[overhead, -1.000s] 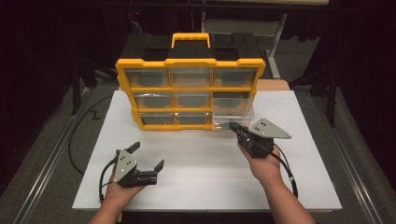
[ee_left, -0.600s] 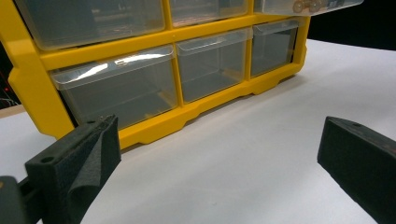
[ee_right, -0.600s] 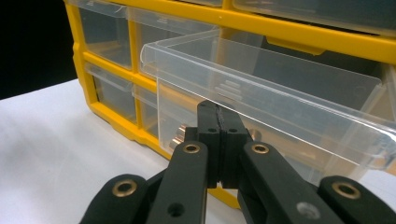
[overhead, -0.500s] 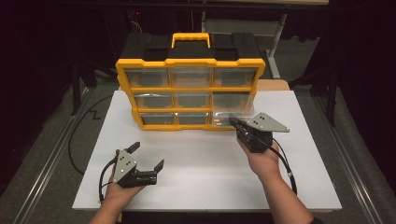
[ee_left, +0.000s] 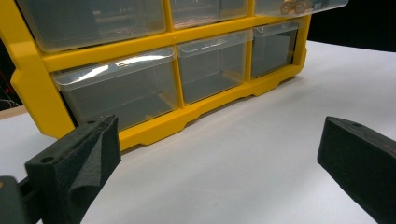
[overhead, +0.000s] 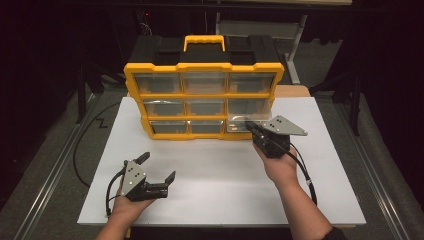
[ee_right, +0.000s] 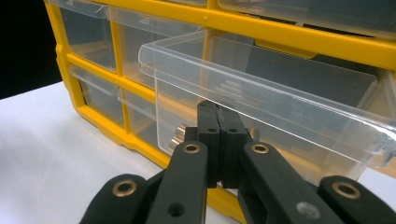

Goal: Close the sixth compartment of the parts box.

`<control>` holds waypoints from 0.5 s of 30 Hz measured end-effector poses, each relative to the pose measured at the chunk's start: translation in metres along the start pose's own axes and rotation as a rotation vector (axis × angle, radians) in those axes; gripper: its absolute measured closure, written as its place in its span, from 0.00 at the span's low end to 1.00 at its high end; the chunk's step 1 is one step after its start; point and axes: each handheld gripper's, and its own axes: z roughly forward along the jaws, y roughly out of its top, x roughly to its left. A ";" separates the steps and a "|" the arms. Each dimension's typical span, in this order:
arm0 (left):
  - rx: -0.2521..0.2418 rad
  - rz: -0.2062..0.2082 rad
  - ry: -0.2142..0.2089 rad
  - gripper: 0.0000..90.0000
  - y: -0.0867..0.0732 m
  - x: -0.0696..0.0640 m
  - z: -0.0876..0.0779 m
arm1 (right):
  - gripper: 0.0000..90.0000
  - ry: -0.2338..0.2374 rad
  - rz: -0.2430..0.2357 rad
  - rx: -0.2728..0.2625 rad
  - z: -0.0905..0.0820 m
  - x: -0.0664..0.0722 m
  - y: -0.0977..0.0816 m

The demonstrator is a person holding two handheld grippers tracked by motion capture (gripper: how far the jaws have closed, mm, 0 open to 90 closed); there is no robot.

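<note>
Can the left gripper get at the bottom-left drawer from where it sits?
Probably yes. The left gripper rests open on the white table, and bare tabletop lies between it and the bottom-left drawer. The right gripper is off at the bottom-right drawer.

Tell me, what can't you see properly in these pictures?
- Right gripper view: the shut right gripper hides whatever sits in the pulled-out clear drawer.
- Left gripper view: small gold bits in a top drawer, cut off by the edge, too small to name.
- High view: drawer contents in the yellow organizer are too small.
</note>
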 end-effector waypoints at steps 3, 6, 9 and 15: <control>-0.002 0.001 0.000 0.00 0.000 0.000 0.000 | 1.00 0.003 -0.005 0.004 0.003 0.000 0.001; -0.002 0.000 0.000 0.00 0.000 0.001 0.000 | 1.00 -0.005 -0.012 0.007 0.005 0.000 0.002; -0.003 -0.001 0.001 0.00 0.000 0.001 0.000 | 1.00 -0.010 -0.011 0.013 0.009 -0.003 0.003; -0.007 -0.006 0.002 0.00 0.000 0.002 -0.001 | 1.00 -0.016 -0.007 0.016 0.015 -0.006 0.005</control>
